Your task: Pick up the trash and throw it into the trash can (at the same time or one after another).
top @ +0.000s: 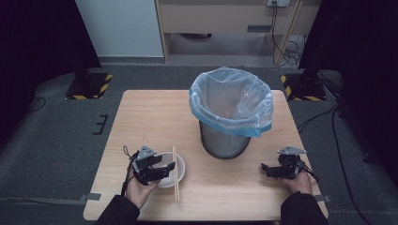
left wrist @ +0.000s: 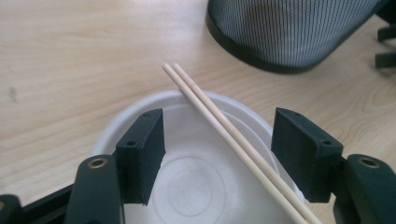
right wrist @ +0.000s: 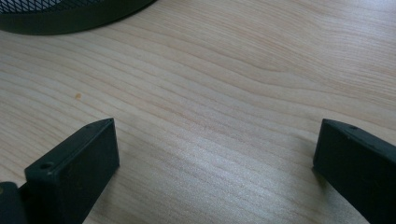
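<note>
One white bowl sits on the wooden table close to its near edge, toward the near left corner. Two wooden chopsticks lie side by side across the bowl's right rim, their far tips reaching past the bowl toward the middle of the table and their near ends pointing at the near edge. The left gripper is over the bowl's left part; in the left gripper view its two black jaws stand spread, one jaw inside the bowl and the other at the rim beyond the chopsticks, so that the pair runs between them, with the pads not pressing on it. One wire-mesh waste bin, lined with one pale blue plastic bag, stands further back, near the middle of the table and right of the bowl. The right gripper is held near the near right corner, well apart from the bowl, its jaws spread wide over bare wood with nothing between them.
</note>
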{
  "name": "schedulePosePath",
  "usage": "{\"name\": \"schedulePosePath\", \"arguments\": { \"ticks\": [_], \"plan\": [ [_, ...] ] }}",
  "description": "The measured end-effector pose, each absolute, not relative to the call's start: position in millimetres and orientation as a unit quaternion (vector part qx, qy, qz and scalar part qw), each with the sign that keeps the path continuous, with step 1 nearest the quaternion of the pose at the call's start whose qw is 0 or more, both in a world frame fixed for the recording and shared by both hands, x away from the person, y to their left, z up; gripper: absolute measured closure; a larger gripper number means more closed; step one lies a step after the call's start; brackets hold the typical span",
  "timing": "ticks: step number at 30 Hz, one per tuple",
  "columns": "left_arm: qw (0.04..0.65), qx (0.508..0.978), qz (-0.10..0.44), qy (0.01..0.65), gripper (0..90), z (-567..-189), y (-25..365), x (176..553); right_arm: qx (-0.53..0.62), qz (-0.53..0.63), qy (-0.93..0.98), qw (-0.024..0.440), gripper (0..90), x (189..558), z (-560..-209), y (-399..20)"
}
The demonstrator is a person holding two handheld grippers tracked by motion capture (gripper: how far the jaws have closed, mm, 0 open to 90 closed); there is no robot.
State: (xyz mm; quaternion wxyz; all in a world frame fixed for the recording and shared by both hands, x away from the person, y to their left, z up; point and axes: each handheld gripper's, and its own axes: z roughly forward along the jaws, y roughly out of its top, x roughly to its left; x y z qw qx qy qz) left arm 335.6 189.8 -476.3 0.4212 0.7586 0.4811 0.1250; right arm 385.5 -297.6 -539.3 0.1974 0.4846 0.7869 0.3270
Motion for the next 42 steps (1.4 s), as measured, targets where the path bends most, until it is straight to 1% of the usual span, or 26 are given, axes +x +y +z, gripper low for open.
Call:
{"name": "schedulePosePath", "arguments": {
  "ticks": [6, 11, 17, 21, 22, 24, 29, 30, 33, 37, 38, 41, 42],
  "plan": [
    [0.408, 0.77, 0.118, 0.476, 33.7, -482, 181, 337, 0.485, 0.327, 0.786, 0.197, 0.4, 386, -539, -297],
    [0.408, 0.768, 0.112, 0.48, 34.0, -484, 180, 338, 0.486, 0.327, 0.786, 0.198, 0.4, 386, -539, -297],
    [0.398, 0.774, 0.106, 0.48, 37.3, -488, 176, 339, 0.486, 0.328, 0.786, 0.197, 0.4, 386, -539, -297],
    [0.39, 0.779, 0.101, 0.48, 41.7, -490, 175, 340, 0.487, 0.327, 0.786, 0.197, 0.4, 386, -539, -297],
    [0.388, 0.78, 0.1, 0.48, 44.1, -490, 175, 340, 0.486, 0.327, 0.786, 0.198, 0.4, 386, -539, -297],
    [0.388, 0.78, 0.097, 0.482, 44.3, -491, 176, 341, 0.486, 0.327, 0.786, 0.198, 0.4, 386, -539, -297],
    [0.383, 0.782, 0.094, 0.483, 50.3, -490, 176, 341, 0.486, 0.327, 0.786, 0.198, 0.4, 386, -539, -297],
    [0.382, 0.782, 0.093, 0.483, 50.3, -490, 176, 342, 0.485, 0.327, 0.786, 0.198, 0.4, 386, -539, -297],
    [0.372, 0.783, 0.087, 0.49, 56.1, -492, 177, 342, 0.486, 0.327, 0.786, 0.198, 0.4, 386, -539, -297],
    [0.369, 0.784, 0.084, 0.493, 59.0, -492, 178, 343, 0.486, 0.327, 0.786, 0.198, 0.4, 386, -539, -297],
    [0.368, 0.784, 0.084, 0.494, 61.6, -491, 178, 343, 0.486, 0.327, 0.786, 0.198, 0.4, 386, -539, -297],
    [0.365, 0.784, 0.082, 0.495, 63.8, -491, 179, 343, 0.486, 0.327, 0.786, 0.198, 0.4, 386, -539, -297],
    [0.363, 0.784, 0.081, 0.497, 66.2, -491, 179, 343, 0.486, 0.327, 0.786, 0.198, 0.4, 386, -539, -297]
  ]
}}
